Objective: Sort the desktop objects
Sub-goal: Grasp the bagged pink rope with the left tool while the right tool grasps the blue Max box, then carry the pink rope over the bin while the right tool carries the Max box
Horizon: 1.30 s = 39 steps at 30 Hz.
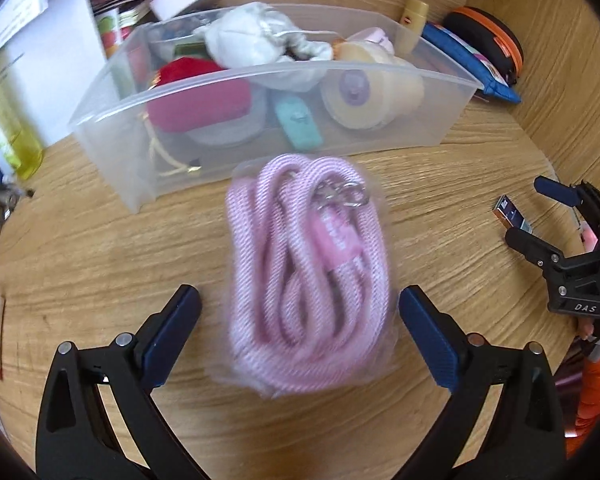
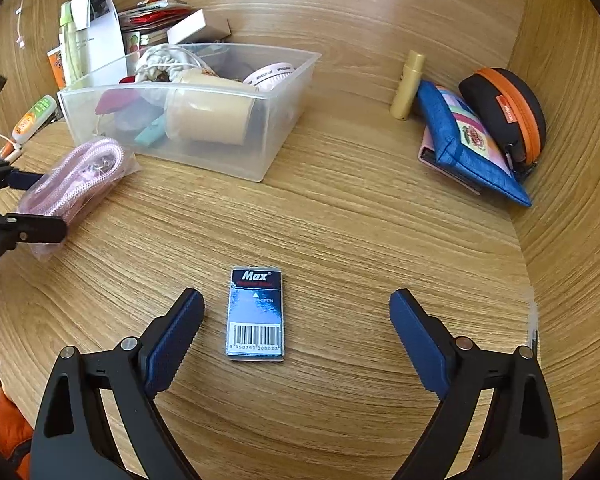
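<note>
A coiled pink rope in a clear bag (image 1: 308, 276) lies on the wooden desk in front of a clear plastic bin (image 1: 112, 108) that holds several small items. My left gripper (image 1: 300, 300) stands open with a finger on each side of the bag, pads apart from it. From the right wrist view the same bag (image 2: 80, 172) sits between the left gripper's (image 2: 32, 204) fingers. A small blue "Max" staples box (image 2: 256, 312) lies flat between the fingers of my open right gripper (image 2: 296, 304), closer to the left finger and untouched. The bin (image 2: 284, 120) stands behind.
A blue pouch (image 2: 460, 148), a black case with an orange zip (image 2: 504, 108) and a yellow tube (image 2: 408, 84) rest against the right wooden wall. Papers, boxes and bottles (image 2: 84, 40) crowd the back left. Wooden walls close the back and right.
</note>
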Each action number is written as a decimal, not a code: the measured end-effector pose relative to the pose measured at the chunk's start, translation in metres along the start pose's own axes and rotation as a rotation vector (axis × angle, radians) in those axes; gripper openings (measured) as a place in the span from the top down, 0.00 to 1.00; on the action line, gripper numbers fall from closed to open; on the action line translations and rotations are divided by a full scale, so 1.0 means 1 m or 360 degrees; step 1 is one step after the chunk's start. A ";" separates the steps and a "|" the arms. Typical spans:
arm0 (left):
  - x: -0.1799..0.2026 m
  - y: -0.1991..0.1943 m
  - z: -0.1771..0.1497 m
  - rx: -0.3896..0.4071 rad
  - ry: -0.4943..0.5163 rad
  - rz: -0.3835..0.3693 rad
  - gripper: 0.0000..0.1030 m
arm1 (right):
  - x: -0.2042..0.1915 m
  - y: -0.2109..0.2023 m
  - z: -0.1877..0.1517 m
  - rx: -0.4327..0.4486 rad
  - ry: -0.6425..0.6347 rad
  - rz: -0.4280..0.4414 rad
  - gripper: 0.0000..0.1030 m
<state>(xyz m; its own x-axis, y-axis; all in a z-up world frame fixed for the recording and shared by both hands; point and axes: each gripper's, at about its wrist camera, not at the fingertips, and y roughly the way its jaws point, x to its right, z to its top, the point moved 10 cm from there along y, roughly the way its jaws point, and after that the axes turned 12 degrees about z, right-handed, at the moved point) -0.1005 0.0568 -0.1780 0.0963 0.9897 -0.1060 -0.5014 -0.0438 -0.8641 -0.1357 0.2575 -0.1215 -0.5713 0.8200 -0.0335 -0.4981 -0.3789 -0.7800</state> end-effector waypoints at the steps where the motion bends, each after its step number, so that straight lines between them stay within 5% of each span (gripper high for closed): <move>1: 0.002 0.002 0.002 0.0005 0.0021 0.0021 0.02 | -0.001 0.002 -0.001 -0.0010 -0.0006 0.0004 0.21; 11: -0.004 0.012 0.017 0.0060 -0.0040 0.0140 0.02 | -0.022 0.001 -0.001 0.0003 -0.0083 0.0167 0.62; 14: -0.007 0.009 0.018 0.0094 -0.0059 0.0151 0.12 | -0.027 0.002 -0.001 0.0002 -0.0080 0.0222 0.76; 19: -0.005 0.000 0.018 0.0162 -0.0036 0.0148 0.36 | -0.032 0.004 0.001 0.0005 -0.0091 0.0214 0.76; 39: -0.020 -0.035 0.023 0.0364 -0.0251 0.0196 0.43 | -0.061 -0.010 0.033 0.0137 -0.0163 0.0298 0.76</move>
<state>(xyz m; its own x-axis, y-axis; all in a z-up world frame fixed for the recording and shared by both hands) -0.1051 0.0417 -0.1346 -0.1033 0.9885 -0.1101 -0.6831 -0.1510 -0.7145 -0.1175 0.1970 -0.0912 -0.7202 0.6857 -0.1055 -0.4283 -0.5591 -0.7099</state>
